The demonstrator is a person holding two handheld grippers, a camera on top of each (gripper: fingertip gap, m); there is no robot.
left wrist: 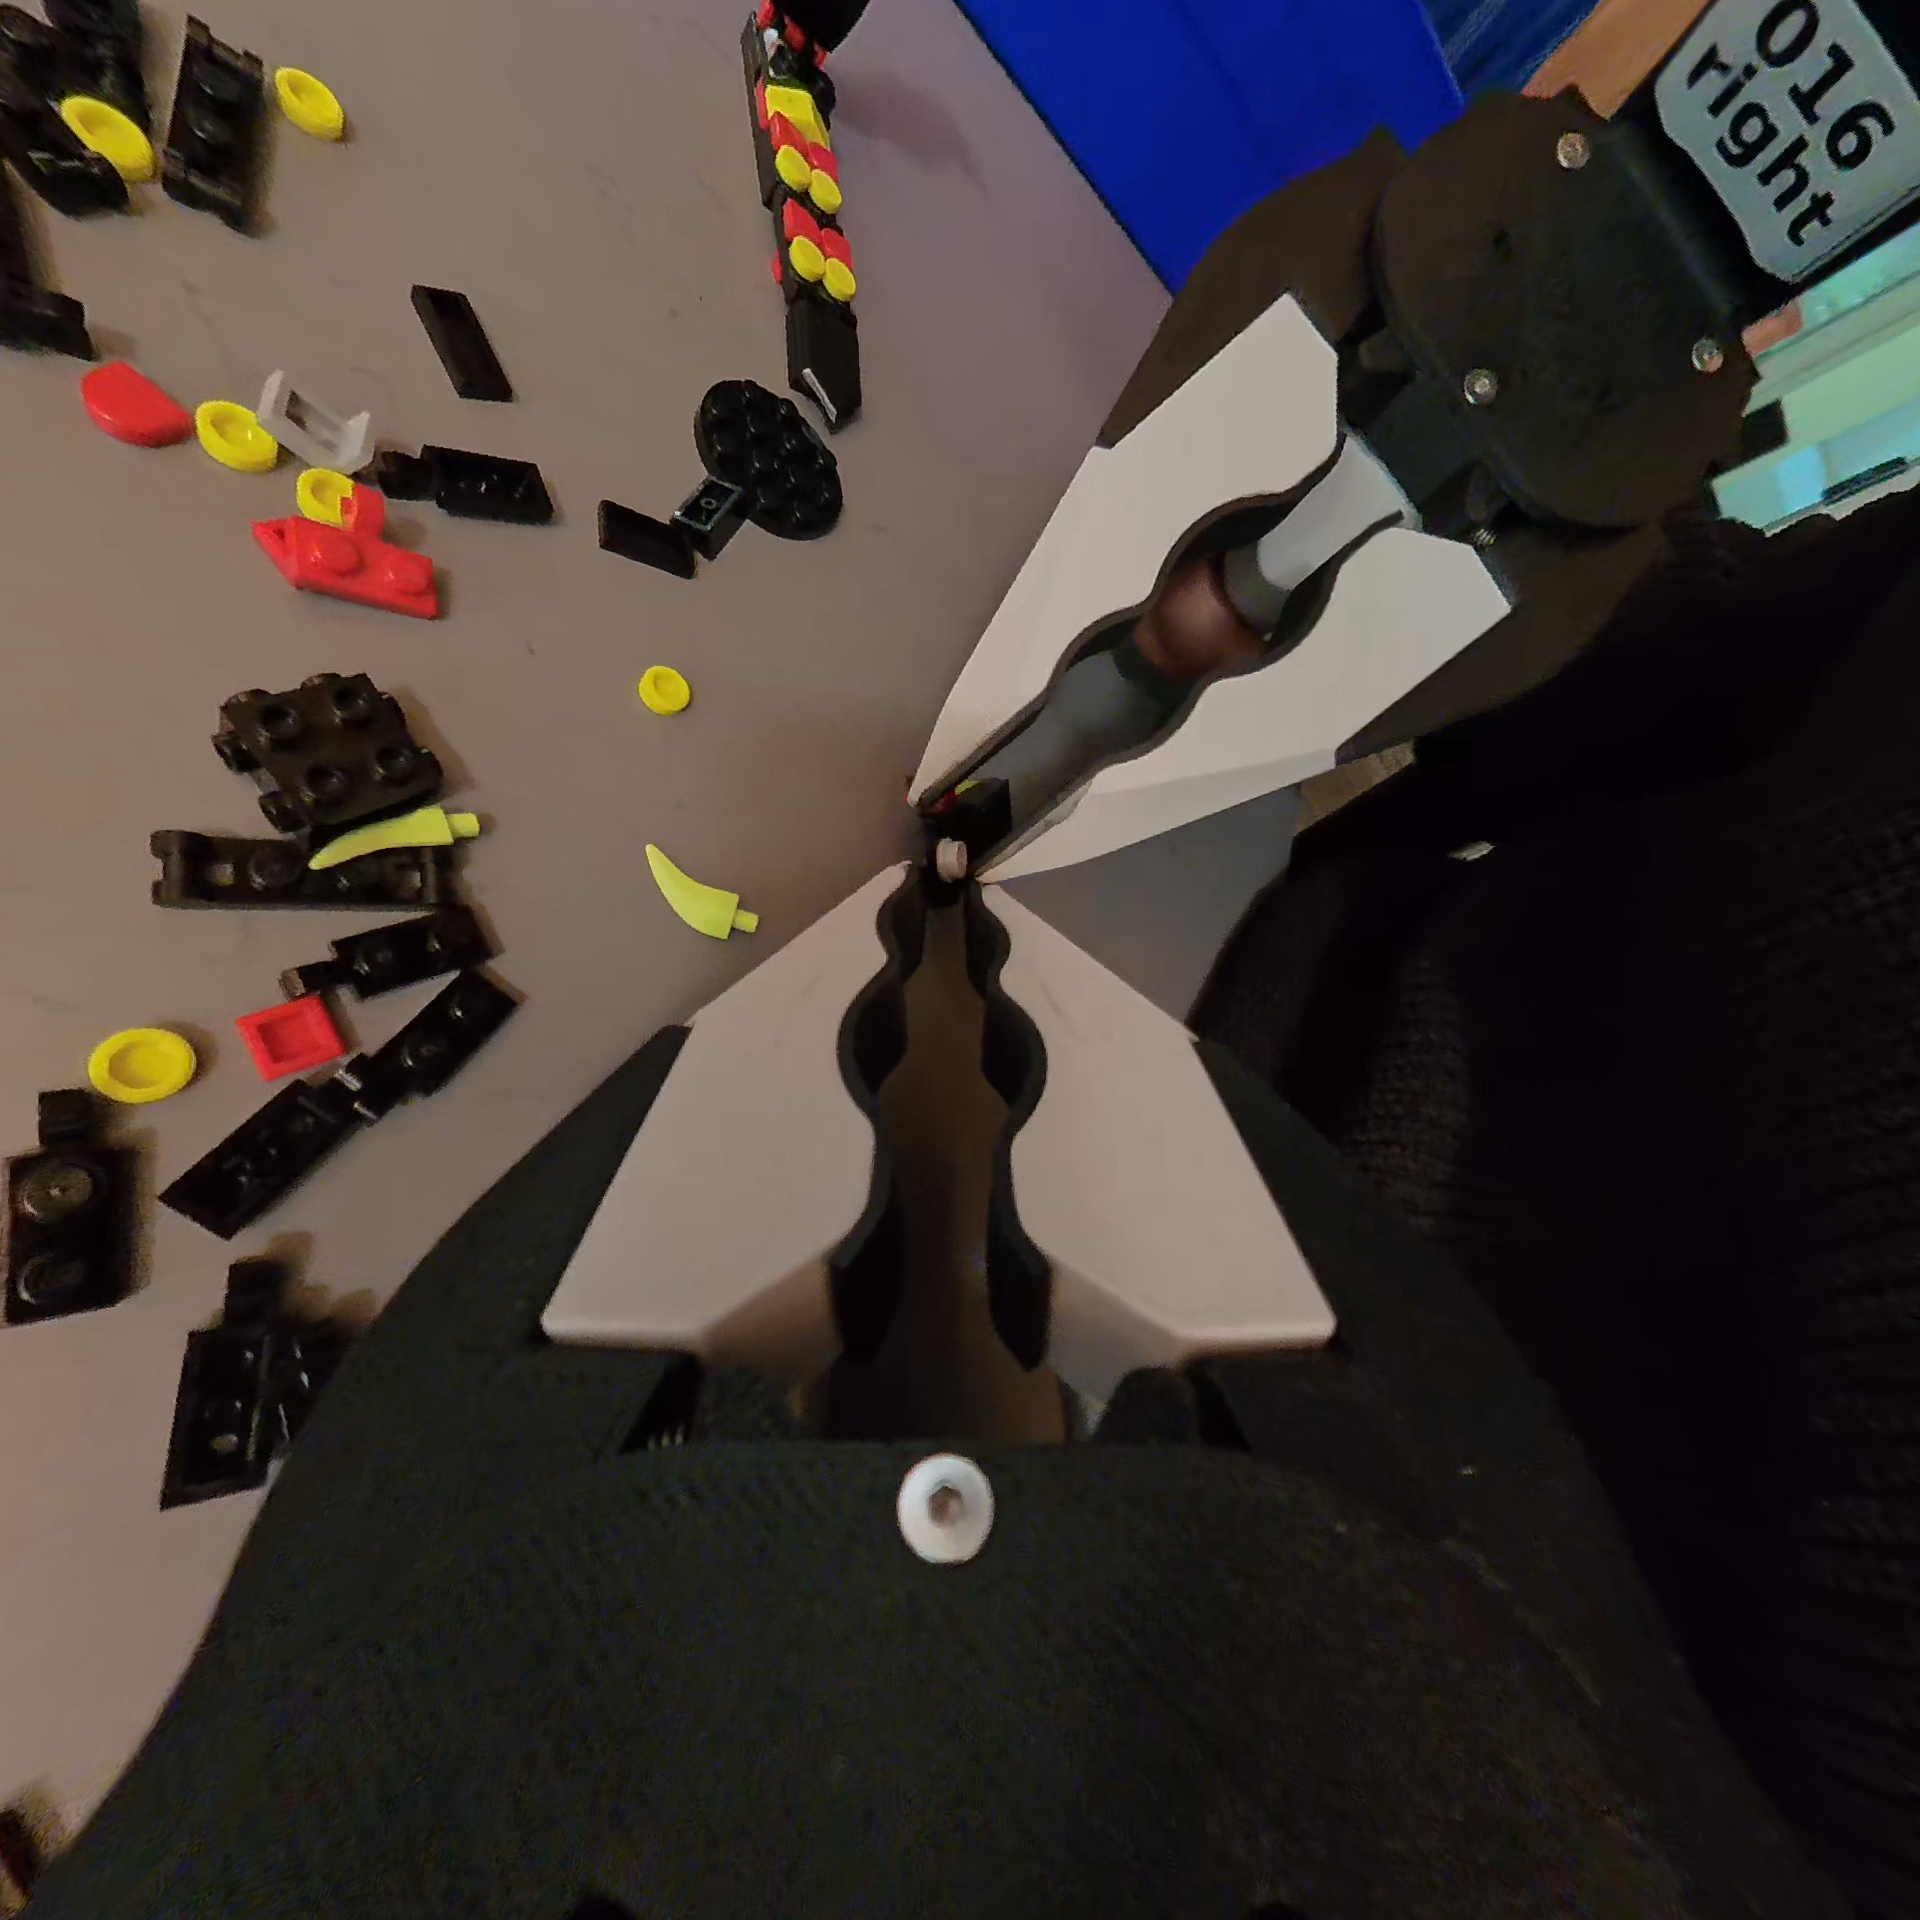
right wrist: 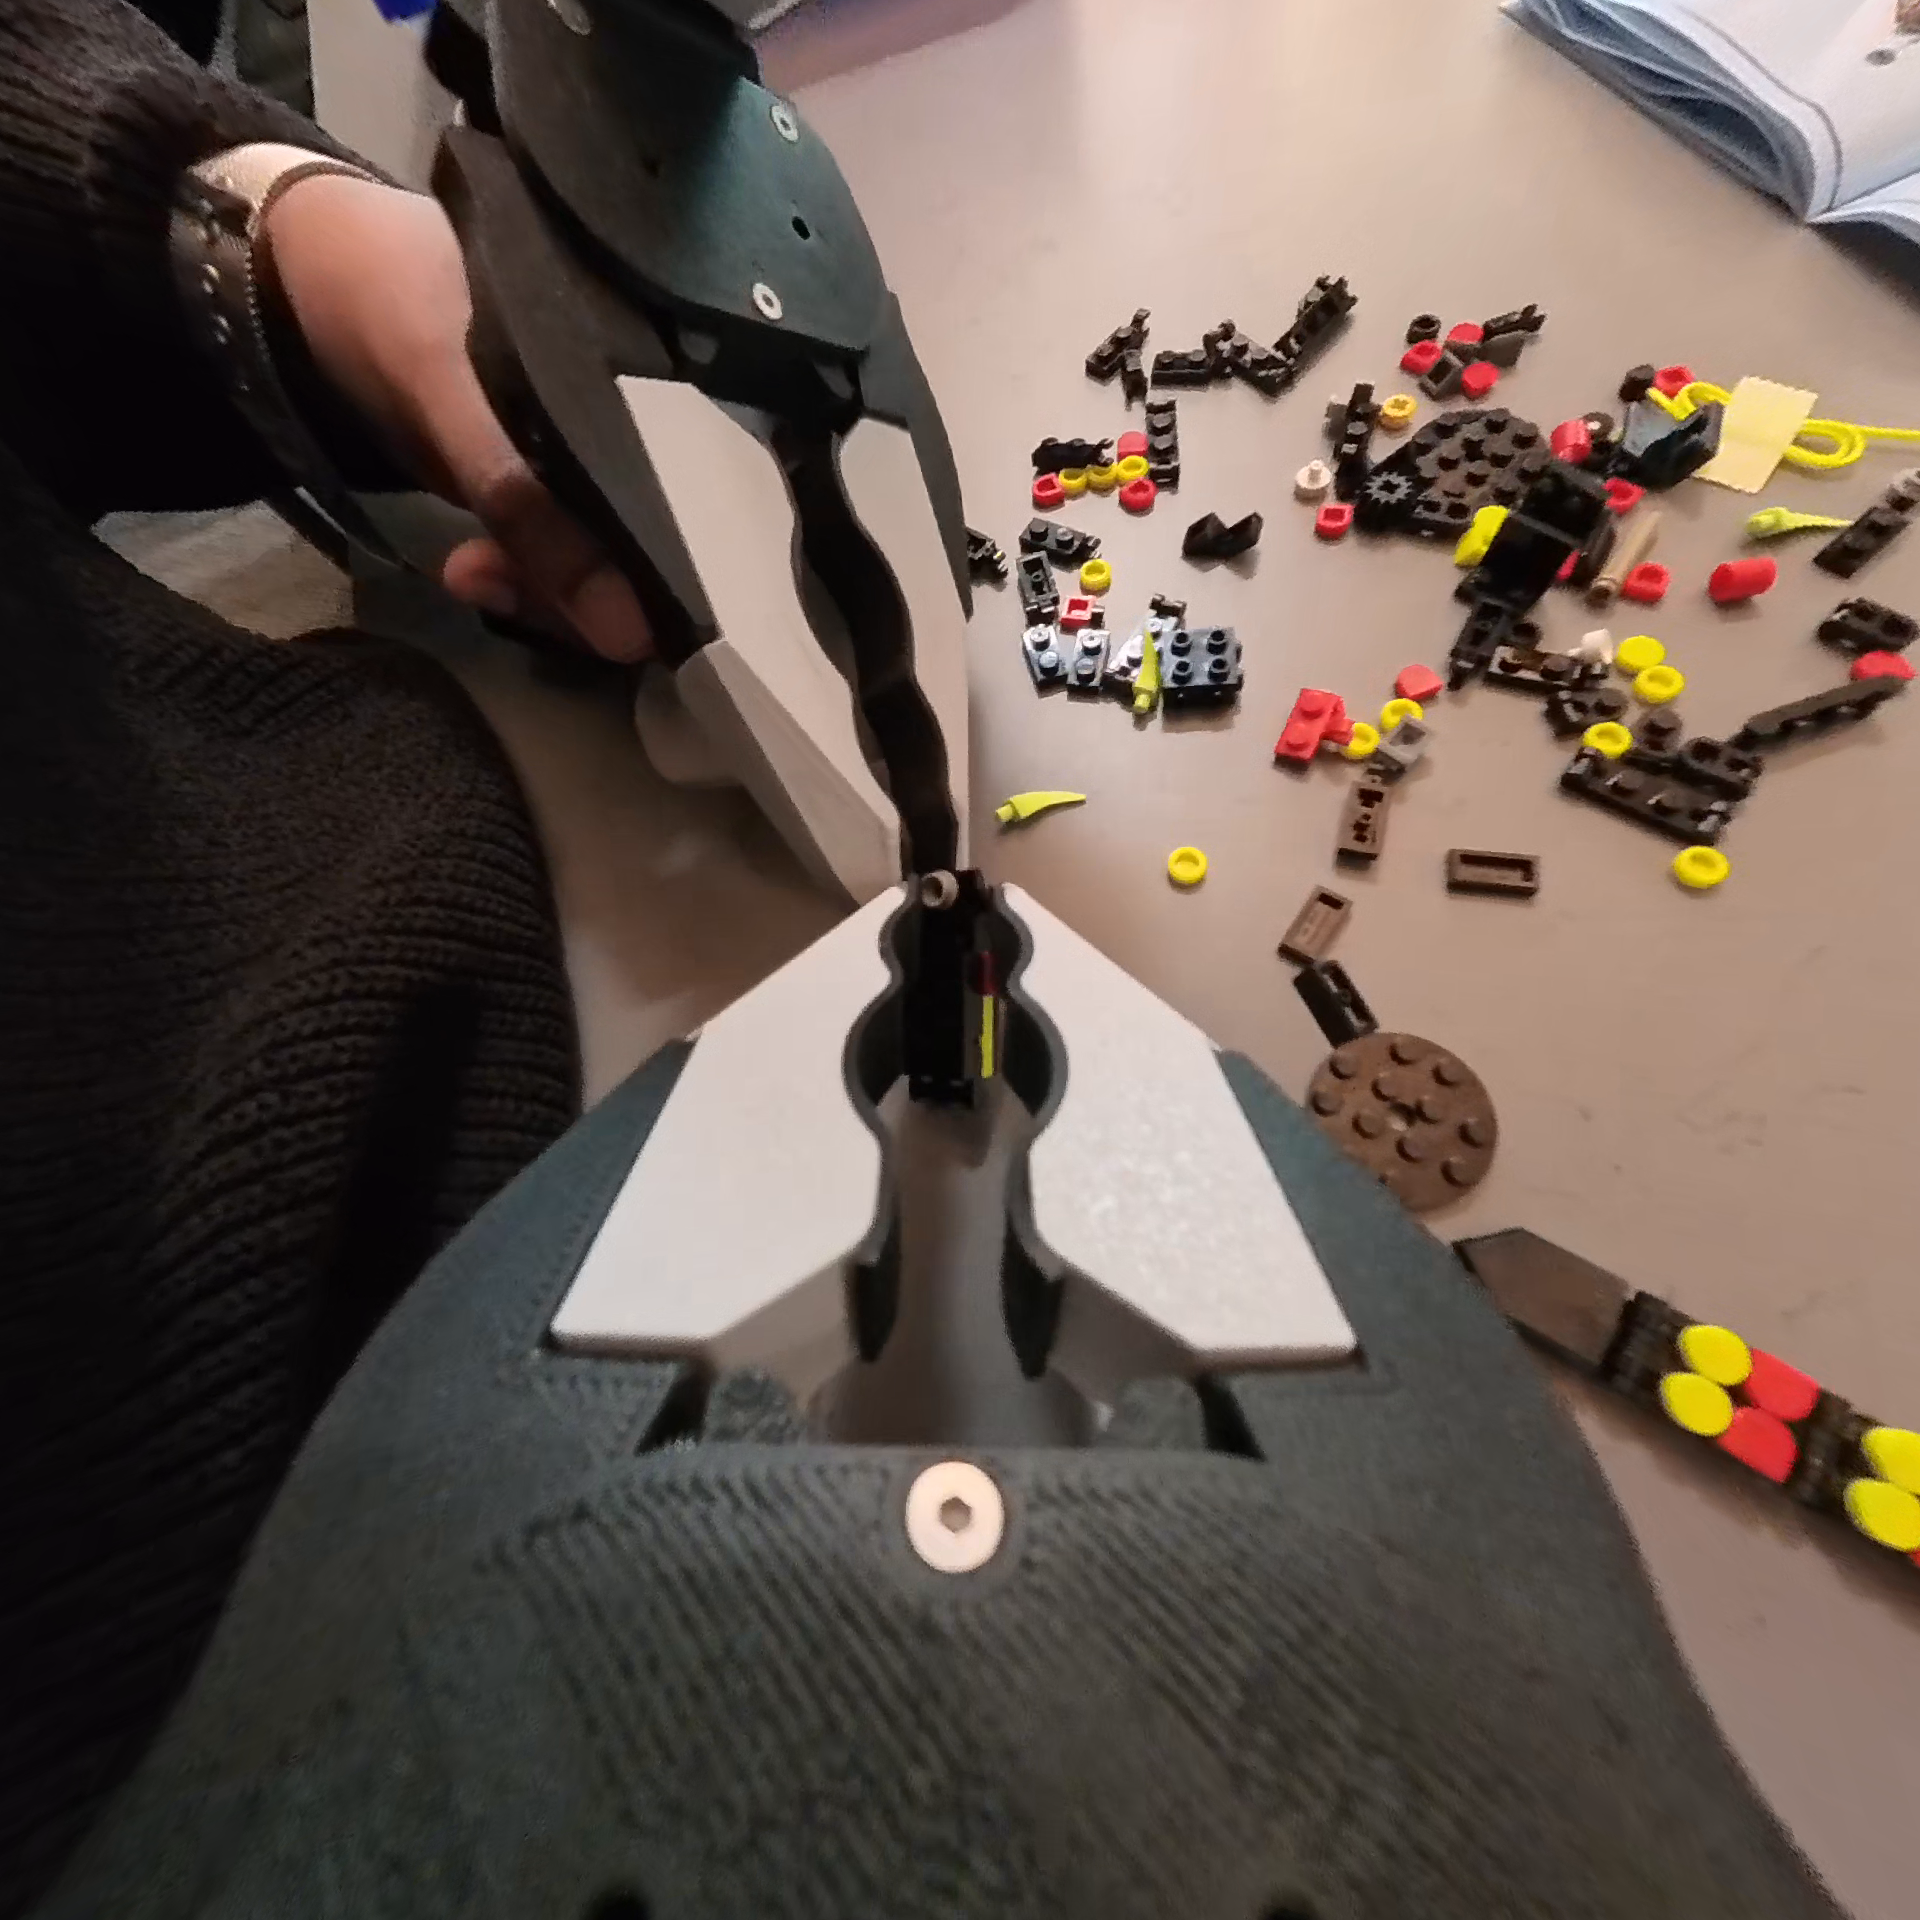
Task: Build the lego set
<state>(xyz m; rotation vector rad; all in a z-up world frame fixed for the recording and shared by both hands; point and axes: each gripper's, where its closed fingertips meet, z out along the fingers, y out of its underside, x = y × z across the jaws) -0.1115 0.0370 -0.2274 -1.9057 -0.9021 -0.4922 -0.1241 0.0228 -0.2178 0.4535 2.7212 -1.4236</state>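
Two claws tip to tip, right claw (right wrist: 951, 914) gripping black subassembly (right wrist: 948, 1023), left claw (left wrist: 940, 883) pinching its grey peg (left wrist: 950, 856)

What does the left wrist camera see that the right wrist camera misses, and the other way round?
Only the left wrist view shows the blue box at the table's far edge and the label plate on the right gripper. Only the right wrist view shows the booklet, the yellow string and the person's hand. Both show the grippers meeting tip to tip, the left gripper included, the small black assembly, the round black plate and the studded strip.
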